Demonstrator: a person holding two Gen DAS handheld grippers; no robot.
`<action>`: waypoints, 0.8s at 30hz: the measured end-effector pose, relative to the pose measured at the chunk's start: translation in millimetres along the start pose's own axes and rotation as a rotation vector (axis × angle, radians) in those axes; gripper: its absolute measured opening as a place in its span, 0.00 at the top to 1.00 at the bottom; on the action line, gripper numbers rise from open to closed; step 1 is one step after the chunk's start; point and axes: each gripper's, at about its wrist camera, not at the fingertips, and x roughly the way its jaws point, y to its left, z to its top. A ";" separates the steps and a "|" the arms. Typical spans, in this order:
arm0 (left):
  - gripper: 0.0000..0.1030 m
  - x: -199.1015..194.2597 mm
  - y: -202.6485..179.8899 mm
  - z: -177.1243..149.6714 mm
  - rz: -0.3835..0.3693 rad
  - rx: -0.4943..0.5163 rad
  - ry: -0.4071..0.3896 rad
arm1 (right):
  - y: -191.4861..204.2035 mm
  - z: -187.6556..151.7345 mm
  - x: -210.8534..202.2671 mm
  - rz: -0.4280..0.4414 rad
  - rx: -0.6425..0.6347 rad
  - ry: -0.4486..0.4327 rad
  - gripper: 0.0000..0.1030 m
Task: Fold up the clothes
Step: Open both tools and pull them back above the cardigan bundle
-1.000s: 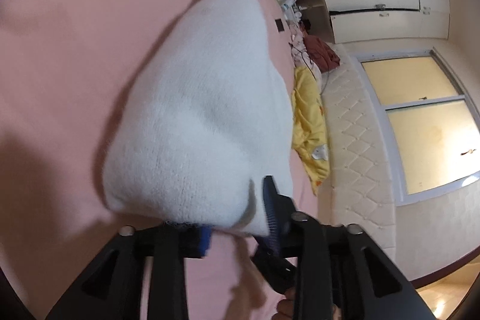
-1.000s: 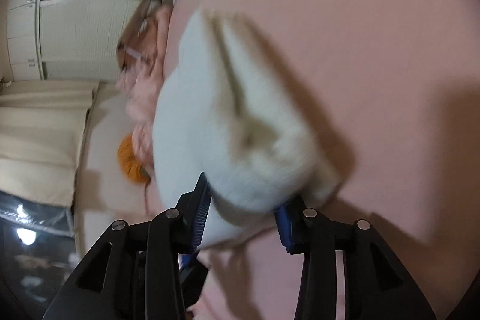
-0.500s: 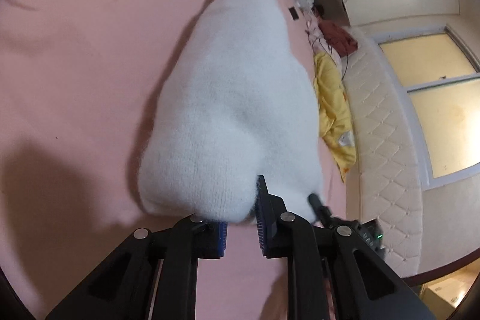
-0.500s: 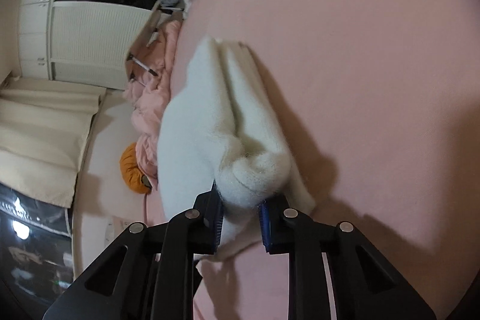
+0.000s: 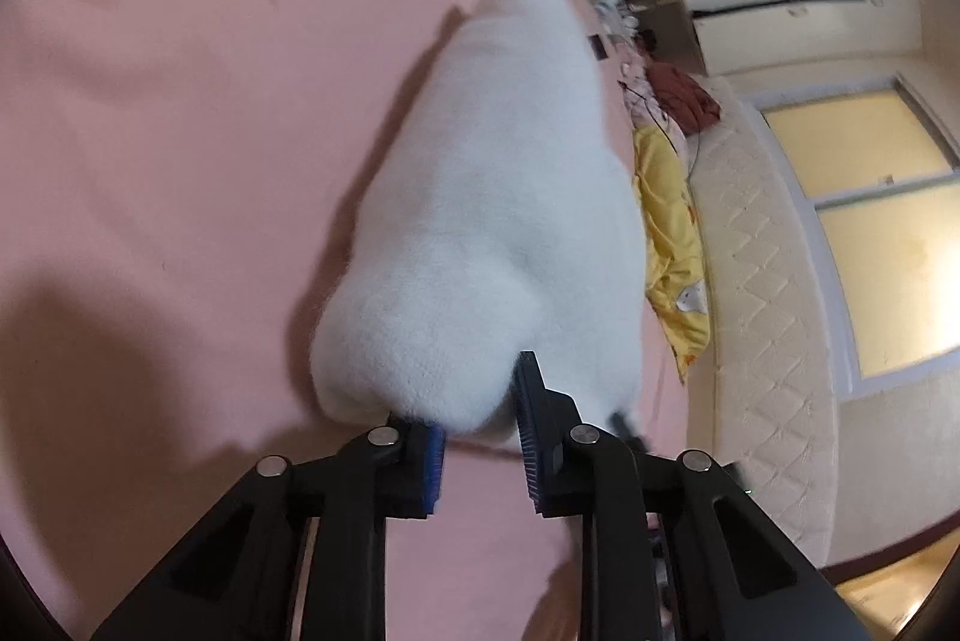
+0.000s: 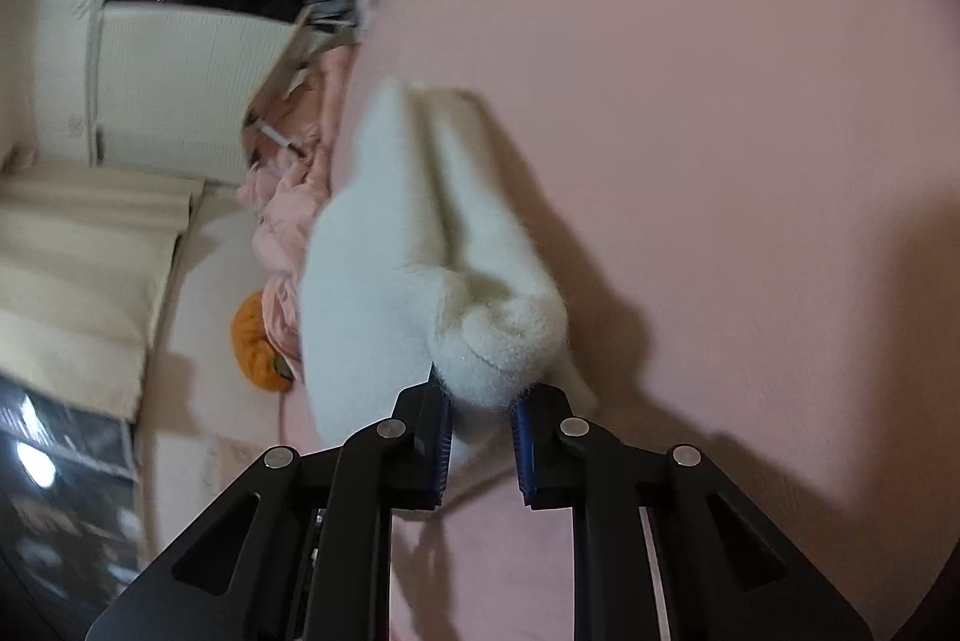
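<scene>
The fluffy white knitted garment [image 5: 498, 233] lay bunched on the pink bed sheet [image 5: 180, 161], stretching straight ahead of both sets of fingers — and both were on it. In the left wrist view, the left gripper [image 5: 480, 437] had a rounded fold of the white knit tucked between its blue-padded black fingers [image 5: 534, 419]; the fingers had just eased wider, yet the fabric still filled the gap and the pads touched it on both sides. In the right wrist view, the right gripper [image 6: 480, 437] pinched a rolled, fuzzy end of the same garment [image 6: 432, 245] between its fingers [image 6: 438, 431], having closed in on it — a firm nip, pads pressed into the wool. Beyond the left fingers, off to their right, a yellow cloth [image 5: 672, 245] lay at the bed's edge. Left of the right fingers sat a crumpled pink quilt [image 6: 300, 173] and something orange and rounded [image 6: 258, 341].
</scene>
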 end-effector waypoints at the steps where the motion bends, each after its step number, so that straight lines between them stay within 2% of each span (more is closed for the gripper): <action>1: 0.74 1.2 2.4 1.5 0.006 -0.007 -0.001 | -4.6 -0.5 4.6 -0.015 0.009 0.017 0.83; 3: 0.80 3.8 7.9 2.7 0.019 -0.027 -0.003 | -15.5 -1.8 14.8 -0.045 0.032 0.053 0.82; 4: 0.80 3.6 8.2 1.8 0.026 -0.027 -0.003 | -21.0 -3.8 16.4 -0.033 0.051 0.051 0.80; 5: 0.80 3.4 8.5 0.8 0.033 -0.028 -0.004 | -19.8 -3.7 10.7 -0.035 0.051 0.040 0.75; 6: 0.80 1.9 4.8 -0.6 0.039 -0.011 -0.004 | -10.0 -2.7 5.0 -0.088 0.006 0.023 0.71; 7: 0.78 0.1 -0.8 -1.6 0.050 0.015 0.001 | 0.2 -1.7 -0.6 -0.143 -0.041 0.006 0.61; 8: 0.67 -1.3 -6.8 -1.7 0.071 0.042 0.022 | 16.5 -5.0 -10.4 -0.239 -0.148 -0.060 0.56; 9: 0.52 -2.5 -12.3 -1.6 0.091 0.067 0.048 | 33.2 -8.6 -20.5 -0.337 -0.258 -0.130 0.56; 10: 0.42 -6.2 -18.8 -3.1 0.134 0.101 0.064 | 49.8 -12.2 -30.5 -0.434 -0.368 -0.199 0.55; 11: 0.27 -10.8 -25.8 -5.3 0.187 0.141 0.076 | 62.0 -18.3 -38.8 -0.482 -0.456 -0.244 0.54; 12: 0.25 -17.3 -32.3 -7.1 0.212 0.172 0.073 | 66.3 -20.4 -42.9 -0.466 -0.484 -0.243 0.54; 13: 0.25 -24.6 -38.6 -8.6 0.226 0.201 0.063 | 70.1 -20.7 -42.5 -0.392 -0.482 -0.216 0.54; 14: 0.25 -34.4 -44.7 -9.6 0.190 0.218 0.045 | 73.9 -20.9 -41.9 -0.315 -0.479 -0.188 0.54; 16: 0.25 -47.7 -56.5 -4.1 0.039 0.217 0.007 | 84.9 -17.2 -28.6 -0.220 -0.495 -0.136 0.54; 17: 0.23 -48.8 -64.1 2.4 -0.047 0.216 -0.002 | 97.3 -15.1 -10.9 -0.223 -0.546 -0.080 0.54; 18: 0.18 -42.9 -71.3 10.0 -0.085 0.226 0.005 | 106.5 -15.3 4.6 -0.236 -0.587 -0.044 0.54; 19: 0.18 -34.9 -78.2 17.6 -0.100 0.240 0.016 | 110.8 -16.3 17.4 -0.246 -0.625 -0.018 0.54; 20: 0.18 -24.8 -84.3 25.7 -0.085 0.255 0.013 | 114.6 -18.0 33.7 -0.261 -0.677 0.001 0.54; 22: 0.18 -1.7 -94.4 40.7 -0.039 0.286 0.006 | 104.7 -18.7 47.2 -0.296 -0.687 0.019 0.54; 23: 0.18 14.6 -96.3 45.9 0.007 0.315 0.023 | 99.5 -19.1 53.6 -0.314 -0.690 0.028 0.58; 24: 0.24 32.3 -97.4 50.9 0.066 0.348 0.046 | 94.3 -19.4 60.1 -0.332 -0.693 0.037 0.60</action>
